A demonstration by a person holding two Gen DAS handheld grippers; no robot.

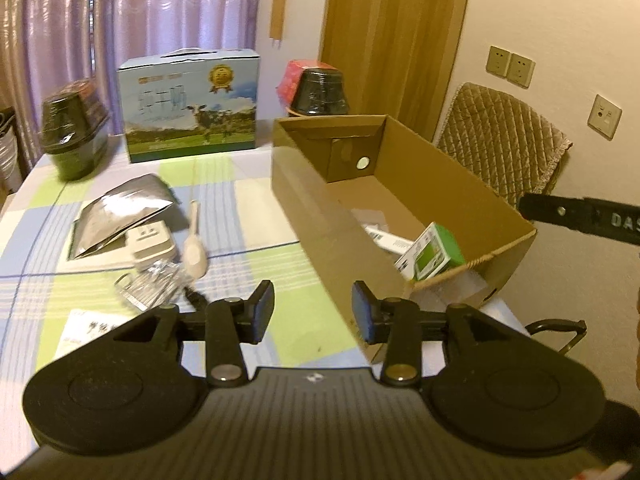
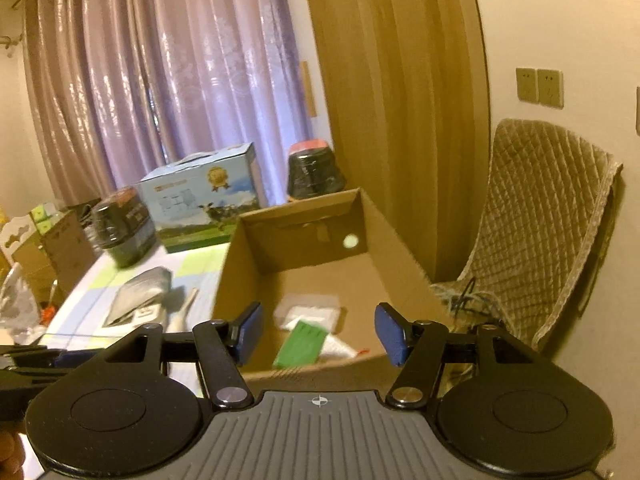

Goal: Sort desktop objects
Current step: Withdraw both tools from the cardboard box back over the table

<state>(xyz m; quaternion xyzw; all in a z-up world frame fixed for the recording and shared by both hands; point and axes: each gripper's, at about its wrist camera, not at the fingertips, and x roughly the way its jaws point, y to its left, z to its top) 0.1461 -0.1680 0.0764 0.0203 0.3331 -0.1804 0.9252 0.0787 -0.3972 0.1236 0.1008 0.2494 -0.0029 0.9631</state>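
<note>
— Where is the green box [image 1: 436,254] sitting?
— Inside the cardboard box [image 1: 320,216], at its near end, leaning on what looks like a white packet [image 1: 386,238].
— And the tongs?
— The left gripper [image 1: 313,312] and right gripper [image 2: 319,330] are both hanging wide open, gripping nothing, while a foil pouch [image 1: 120,210] and spoon [image 1: 195,246] are lying on the tablecloth [image 1: 248,216].

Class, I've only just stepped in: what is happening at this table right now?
A person is sorting table clutter into an open brown cardboard box. Both handheld grippers are open and empty: the left gripper over the checked tablecloth, the right gripper at the box's near edge. A small green carton already lies inside. A silver foil pouch, white plug adapter and pale plastic scoop wait outside.
</note>
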